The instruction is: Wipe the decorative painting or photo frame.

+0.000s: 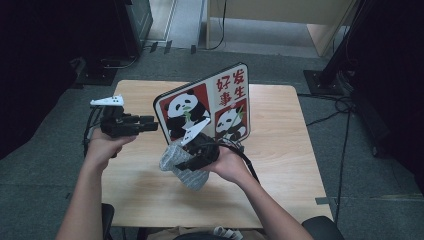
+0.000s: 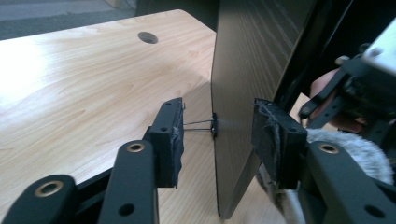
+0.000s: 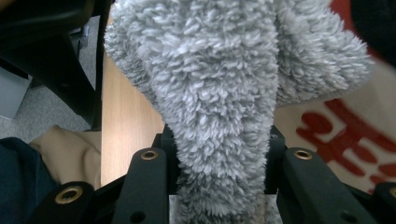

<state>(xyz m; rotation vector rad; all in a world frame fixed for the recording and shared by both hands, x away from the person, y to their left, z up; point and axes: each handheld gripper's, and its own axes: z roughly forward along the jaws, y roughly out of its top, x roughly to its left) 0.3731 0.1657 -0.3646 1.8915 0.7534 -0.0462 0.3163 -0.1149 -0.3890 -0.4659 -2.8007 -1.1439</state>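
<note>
A flat board [image 1: 210, 100] printed with pandas and red characters stands tilted up over the middle of the wooden table [image 1: 280, 165]. My left gripper [image 1: 150, 122] sits level at the board's left edge. In the left gripper view the jaws straddle that dark edge [image 2: 247, 60]; the left pad [image 2: 170, 135] stands clear of it, with thin threads stretched across the gap. My right gripper [image 1: 185, 162] is shut on a grey fluffy cloth [image 1: 192, 177] below the board. The cloth [image 3: 219, 70] bulges up between the right gripper's jaws, with the board's red print [image 3: 345, 130] behind it.
The table top has a round cable hole [image 2: 147, 37] near its far side. Dark stands and loose cables [image 1: 345, 115] lie on the floor to the right. Dark equipment stands at the back left, a pale wooden desk at the back.
</note>
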